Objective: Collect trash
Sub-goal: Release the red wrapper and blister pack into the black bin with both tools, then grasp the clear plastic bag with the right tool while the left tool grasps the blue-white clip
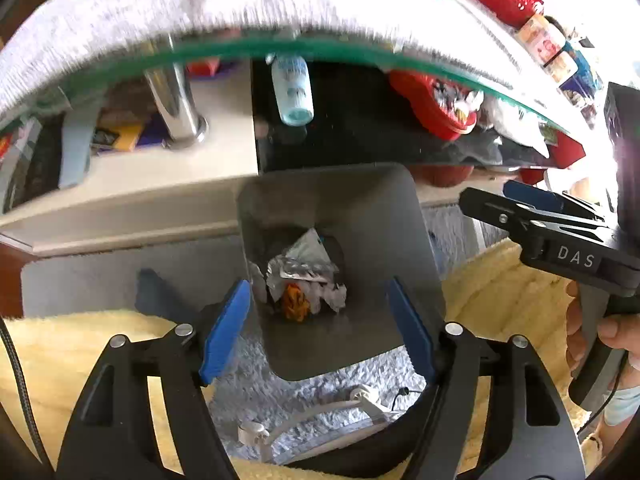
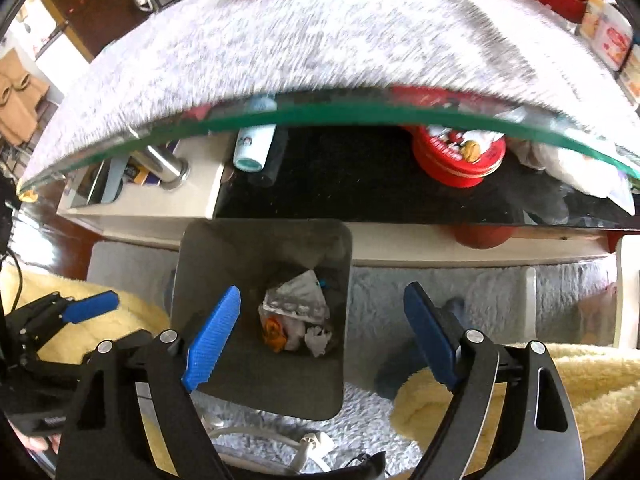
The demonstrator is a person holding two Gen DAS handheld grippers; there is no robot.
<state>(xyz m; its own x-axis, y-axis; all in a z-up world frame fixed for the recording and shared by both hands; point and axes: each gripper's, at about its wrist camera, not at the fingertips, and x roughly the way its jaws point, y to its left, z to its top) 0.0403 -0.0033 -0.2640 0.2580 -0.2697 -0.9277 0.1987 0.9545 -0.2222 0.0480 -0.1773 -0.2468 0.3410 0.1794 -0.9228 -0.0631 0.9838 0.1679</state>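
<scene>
Beneath green-edged glass tabletop, sitting on grey carpet: dark square trash bin, holding crumpled foil and paper wrappers. Hovering above bin, left gripper and right gripper, both spread wide, carrying nothing. Probably best: lifting clear of bin, heading tabletop-ward for remaining litter.

I think I am in a home, in a living room. I see a glass coffee table with a fuzzy gray cloth on top, a red cookie tin on the shelf below, and a soft yellow blanket nearby.
</scene>
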